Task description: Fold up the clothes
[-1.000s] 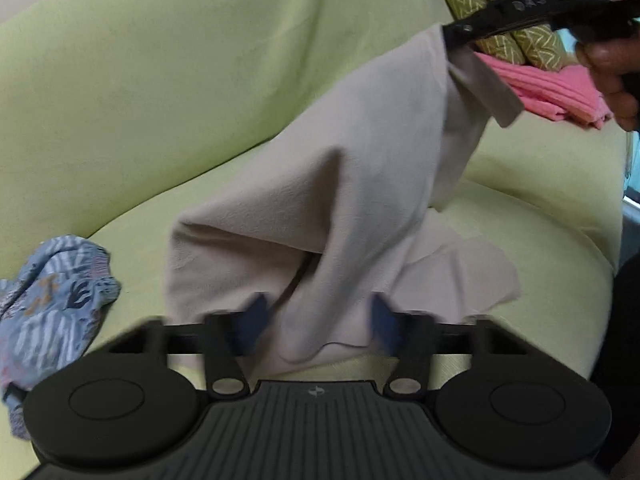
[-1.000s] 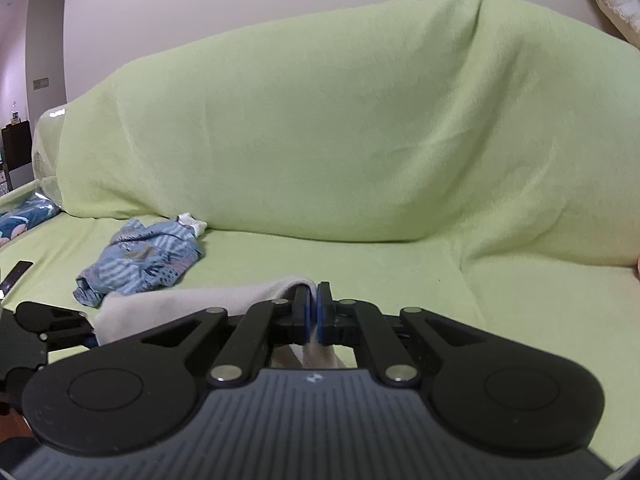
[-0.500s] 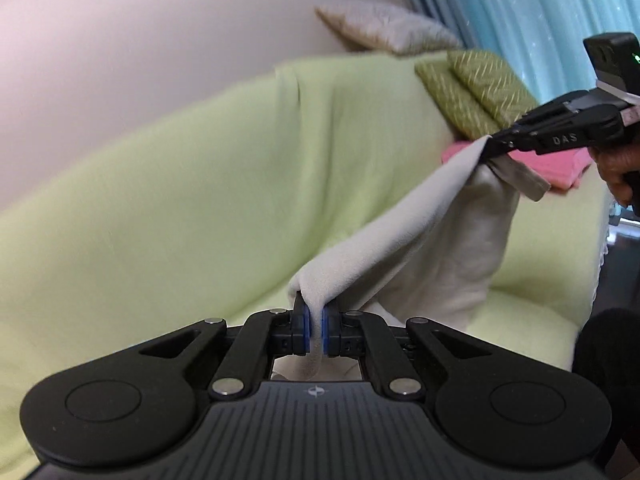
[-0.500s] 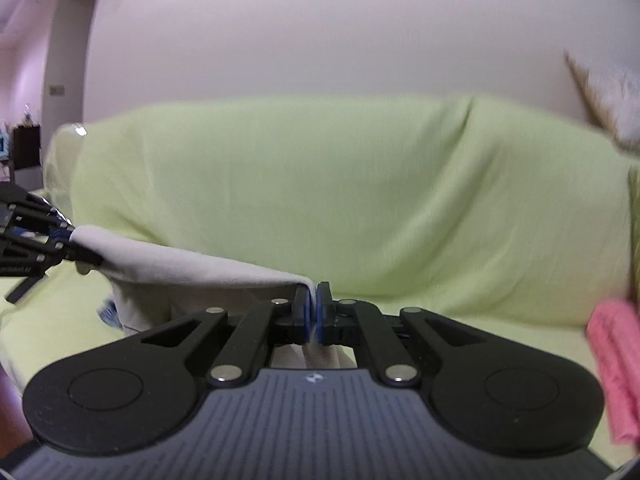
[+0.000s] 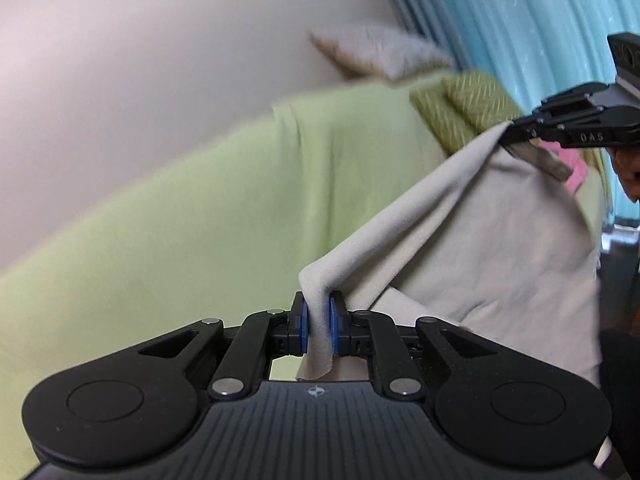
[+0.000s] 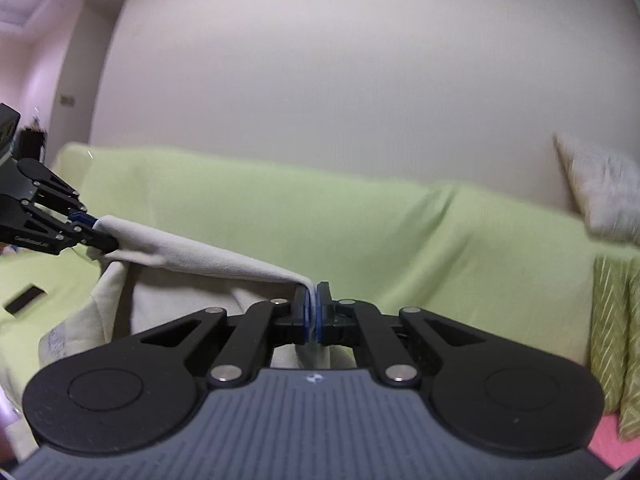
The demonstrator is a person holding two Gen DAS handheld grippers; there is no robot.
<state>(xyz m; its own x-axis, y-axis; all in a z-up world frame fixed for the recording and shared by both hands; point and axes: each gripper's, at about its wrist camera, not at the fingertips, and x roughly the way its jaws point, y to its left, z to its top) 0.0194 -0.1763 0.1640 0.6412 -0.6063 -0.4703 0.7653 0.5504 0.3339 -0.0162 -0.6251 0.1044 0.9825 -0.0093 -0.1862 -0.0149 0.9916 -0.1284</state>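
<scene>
A beige garment [image 5: 472, 232] hangs in the air between my two grippers, above a sofa with a light green cover [image 5: 192, 224]. My left gripper [image 5: 318, 326] is shut on one top corner of it. My right gripper [image 6: 313, 312] is shut on the other top corner. The top edge [image 6: 200, 254] runs taut between them and the rest hangs down [image 6: 168, 308]. In the left wrist view the right gripper [image 5: 516, 133] shows at the upper right. In the right wrist view the left gripper [image 6: 96, 236] shows at the far left.
Olive patterned cushions [image 5: 464, 108] and a pale cushion [image 6: 604, 192] sit at the sofa's right end. Pink cloth [image 6: 612, 444] lies below them. A dark flat object [image 6: 24, 298] lies on the seat at the left. A blue curtain [image 5: 520, 28] hangs behind.
My left gripper closed on the garment's lower corner and rose with it. Both grippers have lifted, so the garment now hangs off the seat with its top edge stretched between them.
</scene>
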